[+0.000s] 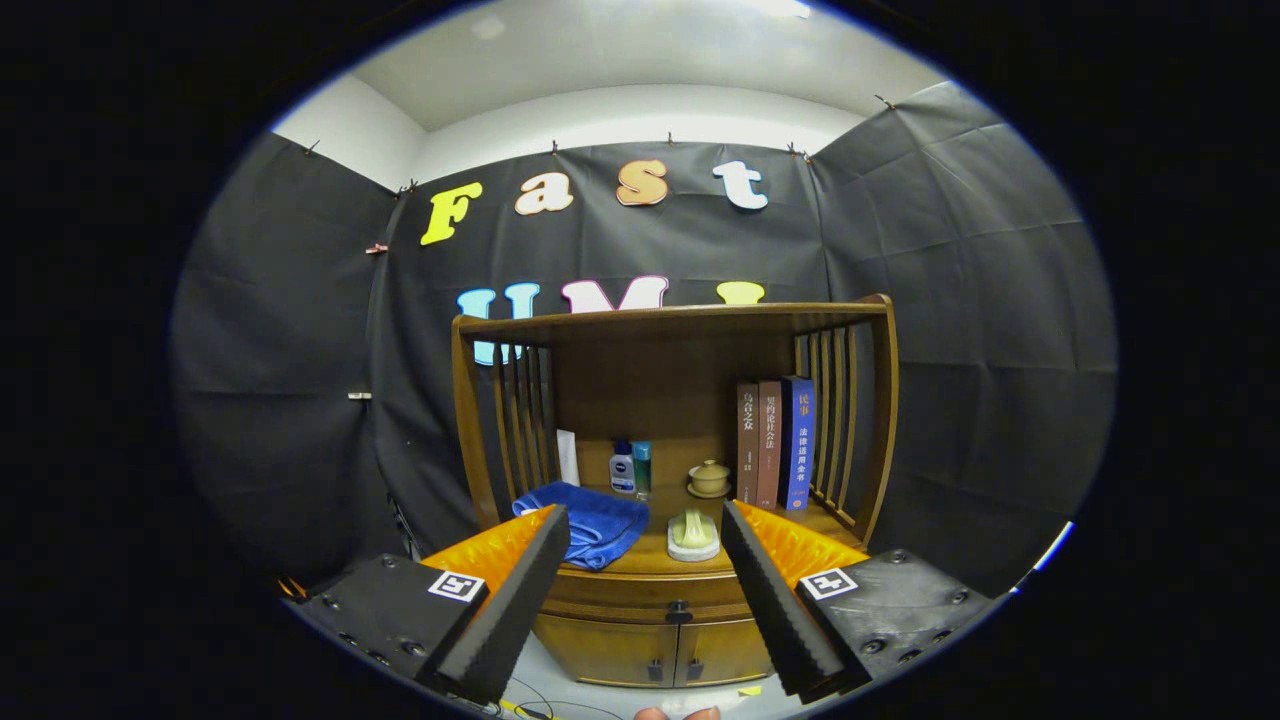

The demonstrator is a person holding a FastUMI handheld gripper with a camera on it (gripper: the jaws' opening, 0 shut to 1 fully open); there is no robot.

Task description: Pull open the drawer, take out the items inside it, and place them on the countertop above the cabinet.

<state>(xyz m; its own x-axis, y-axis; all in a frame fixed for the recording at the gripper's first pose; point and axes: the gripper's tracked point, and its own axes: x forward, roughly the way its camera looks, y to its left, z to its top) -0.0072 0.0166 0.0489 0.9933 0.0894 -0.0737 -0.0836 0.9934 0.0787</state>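
A wooden cabinet with slatted sides stands ahead of me against the booth's wall. Its drawer sits closed under the countertop, with a dark knob in the middle. My gripper is open, some way back from the cabinet, with the knob lying between and below its fingertips. Nothing is between the fingers. What the drawer holds is hidden.
On the countertop lie a folded blue towel, a pale small ornament, two small bottles, a lidded cup and three upright books. Two lower doors sit beneath the drawer. A fingertip shows at the bottom.
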